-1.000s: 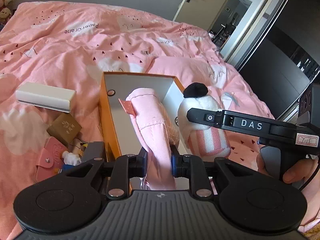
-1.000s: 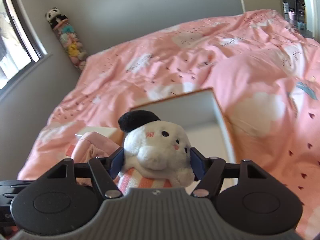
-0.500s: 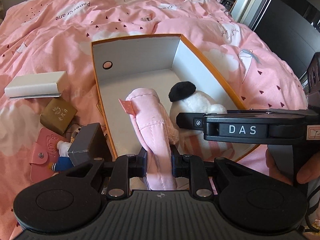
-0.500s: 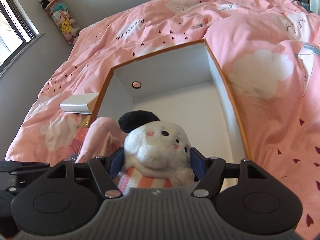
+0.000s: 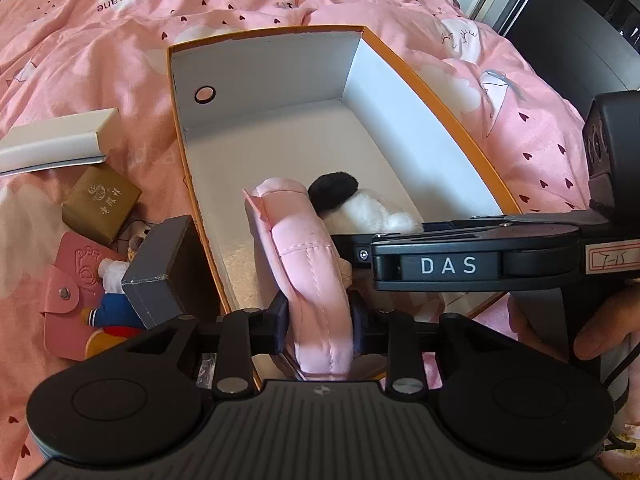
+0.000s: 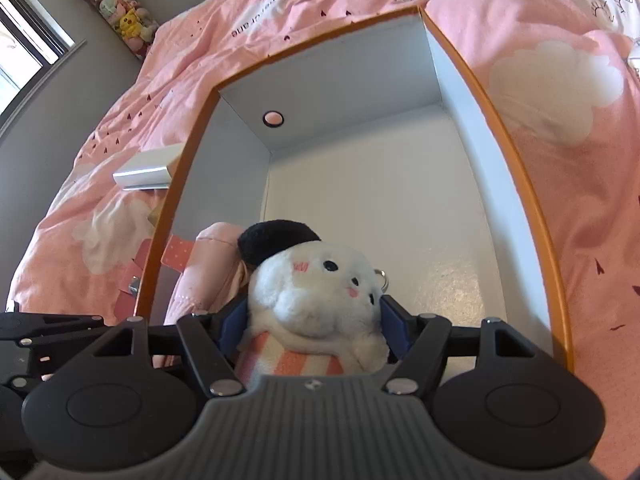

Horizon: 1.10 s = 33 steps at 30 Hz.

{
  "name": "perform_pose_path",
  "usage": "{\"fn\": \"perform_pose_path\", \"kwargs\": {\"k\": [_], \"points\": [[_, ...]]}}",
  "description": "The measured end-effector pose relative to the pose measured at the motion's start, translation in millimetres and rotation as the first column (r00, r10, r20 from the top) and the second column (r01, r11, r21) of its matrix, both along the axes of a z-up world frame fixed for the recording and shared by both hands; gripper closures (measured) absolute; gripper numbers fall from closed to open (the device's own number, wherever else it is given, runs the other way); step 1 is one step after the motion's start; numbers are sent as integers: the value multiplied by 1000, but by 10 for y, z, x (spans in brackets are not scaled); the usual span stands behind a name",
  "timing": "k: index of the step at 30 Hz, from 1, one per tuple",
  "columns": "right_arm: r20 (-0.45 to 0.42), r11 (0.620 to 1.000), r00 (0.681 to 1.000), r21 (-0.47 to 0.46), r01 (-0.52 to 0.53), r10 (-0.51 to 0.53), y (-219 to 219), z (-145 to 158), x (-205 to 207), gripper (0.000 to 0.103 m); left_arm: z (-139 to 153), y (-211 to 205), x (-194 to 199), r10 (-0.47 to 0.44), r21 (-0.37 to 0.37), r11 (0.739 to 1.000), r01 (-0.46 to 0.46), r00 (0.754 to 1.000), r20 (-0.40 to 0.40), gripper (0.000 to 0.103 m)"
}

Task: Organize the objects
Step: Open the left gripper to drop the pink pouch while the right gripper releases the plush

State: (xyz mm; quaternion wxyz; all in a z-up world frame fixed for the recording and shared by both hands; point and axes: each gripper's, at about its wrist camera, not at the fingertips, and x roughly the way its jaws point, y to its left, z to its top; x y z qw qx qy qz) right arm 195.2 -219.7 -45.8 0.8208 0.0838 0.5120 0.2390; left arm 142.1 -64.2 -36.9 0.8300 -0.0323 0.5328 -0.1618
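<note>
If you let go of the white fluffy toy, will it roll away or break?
Probably neither. The white plush toy looks soft and squashy, bulging between the right gripper pads, so it should flop, not break. It looks light for its size. Its round head might tip it over, but the box walls would likely stop it.

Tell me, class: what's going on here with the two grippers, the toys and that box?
A person is tidying things on a bed into an orange-rimmed box. The left gripper has a padded pink item between its jaws, which have just been opening, so it looks like a release into the box. The right gripper is clamped on a white plush toy, low inside the box. A gold box, grey box and pink wallet lie outside on the bedding.
</note>
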Motion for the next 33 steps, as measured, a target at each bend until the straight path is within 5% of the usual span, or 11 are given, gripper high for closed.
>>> {"fn": "perform_pose_path", "kwargs": {"k": [5,9,13,21,28,33], "points": [[4,1000,1000,-24,-17,17,28,-44,28,32,31,80,3,-31,-64,998,30,999,-15,49],[21,997,998,-60,-52,53,67,-50,33,32,103,181,13,-25,-127,992,19,999,-47,48],[26,996,998,-57,-62,64,60,-20,44,32,233,241,-38,-47,-102,994,47,999,-3,49],[-20,993,996,86,-84,86,86,-35,80,32,420,366,-152,-33,-75,997,38,997,65,50],[36,991,992,-48,-123,125,199,-31,22,32,440,547,-208,52,-68,997,-45,993,102,44],[124,954,973,-254,-156,192,391,-32,-31,32,347,613,-182,102,-77,992,-96,992,73,44]]}}
